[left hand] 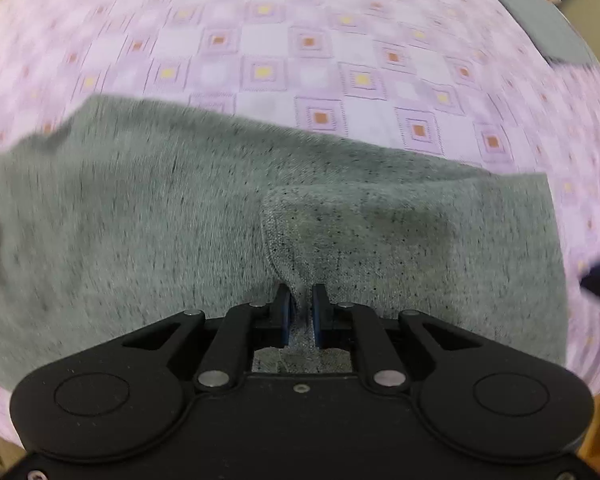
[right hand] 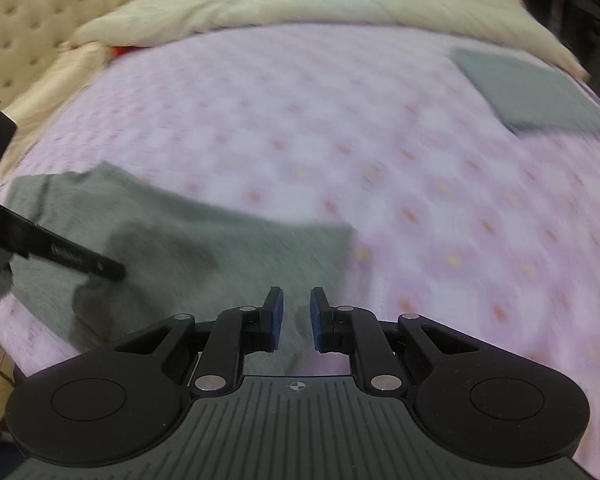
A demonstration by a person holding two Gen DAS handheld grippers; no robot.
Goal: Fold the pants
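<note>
While left claw [left hand: 301,312] pinches pants [left hand: 140,220], right-wrist view shows quilt [right hand: 300,0].

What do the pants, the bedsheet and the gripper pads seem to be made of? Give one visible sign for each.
Pants: probably knit jersey, matte grey-green; fine ribbing and dark flecks show.
Bedsheet: seemingly woven cotton or a blend, matte; printed lilac squares with orange and yellow centres.
Left gripper pads: likely rubber or foam, dull blue; fabric is pinched between them.
</note>
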